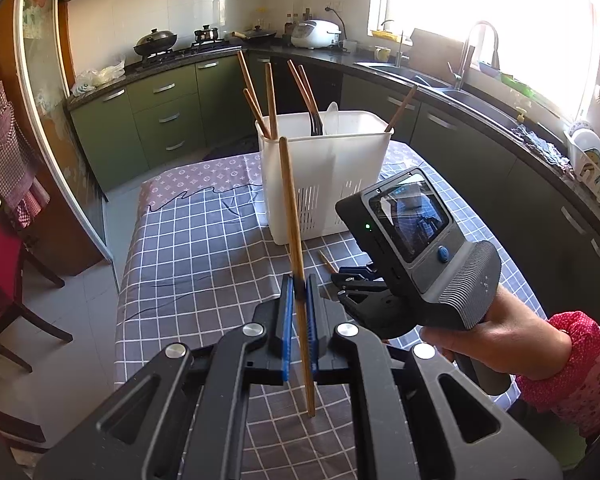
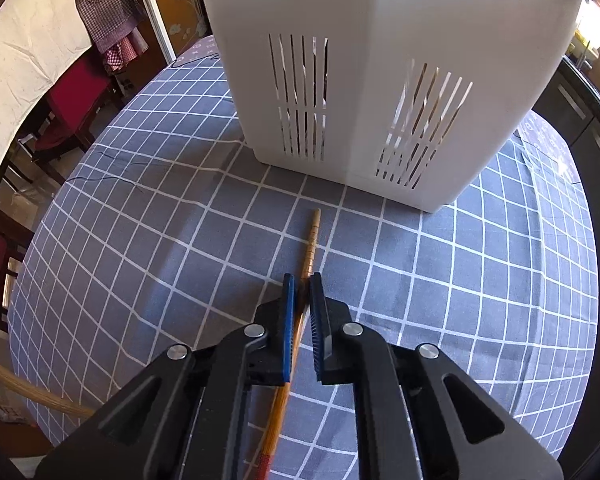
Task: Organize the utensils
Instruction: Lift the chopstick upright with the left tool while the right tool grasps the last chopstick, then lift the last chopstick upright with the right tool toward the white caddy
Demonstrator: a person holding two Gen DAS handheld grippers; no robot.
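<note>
Left cam: the left gripper (image 1: 298, 286) is clamping a wooden chopstick (image 1: 294, 240) between its blue pads, jaws squeezed right down on it, and the stick is standing nearly upright, tilting a bit, over the checked tablecloth (image 1: 204, 248). Behind it the white caddy (image 1: 324, 184) is sitting on the table with more chopsticks and a dark utensil sticking out the top. The right gripper (image 1: 350, 276) is pointing down at the cloth just right of it, a hand (image 1: 496, 332) in a pink sleeve gripping its handle, and a second chopstick (image 1: 327, 261) is lying by its tip. Right cam: the right gripper (image 2: 303, 280) is pinching down on that lying chopstick (image 2: 311, 240), jaws nearly shut around it, stick flat on the cloth (image 2: 140, 240), tip pointing toward the caddy (image 2: 380, 80) close ahead.
</note>
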